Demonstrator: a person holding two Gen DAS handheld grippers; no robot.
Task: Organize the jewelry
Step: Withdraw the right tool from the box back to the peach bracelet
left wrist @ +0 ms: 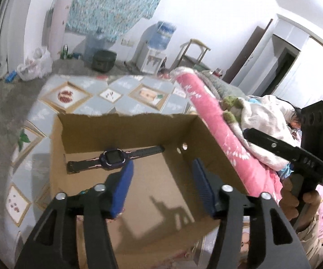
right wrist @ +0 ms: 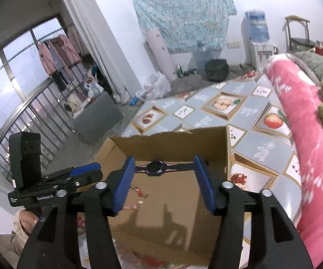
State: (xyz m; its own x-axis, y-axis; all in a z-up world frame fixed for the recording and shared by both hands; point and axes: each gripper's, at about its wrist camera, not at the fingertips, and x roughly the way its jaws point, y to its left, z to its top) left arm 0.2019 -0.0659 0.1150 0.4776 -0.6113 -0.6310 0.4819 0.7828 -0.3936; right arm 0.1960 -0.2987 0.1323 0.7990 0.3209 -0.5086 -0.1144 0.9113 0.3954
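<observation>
An open cardboard box stands on a patterned cloth. A dark purple smartwatch lies flat inside it, along the far wall, strap stretched out. In the right wrist view a colourful beaded bracelet lies on the box floor, partly hidden by the left finger. My left gripper hangs open above the box floor, nothing between its blue pads. My right gripper is also open and empty, over the box, with the watch seen between its fingers farther off.
A rolled pink blanket runs along the box's right side. The cloth with fruit pictures spreads beyond the box. A hand holds the other gripper at the right. A water dispenser stands by the far wall.
</observation>
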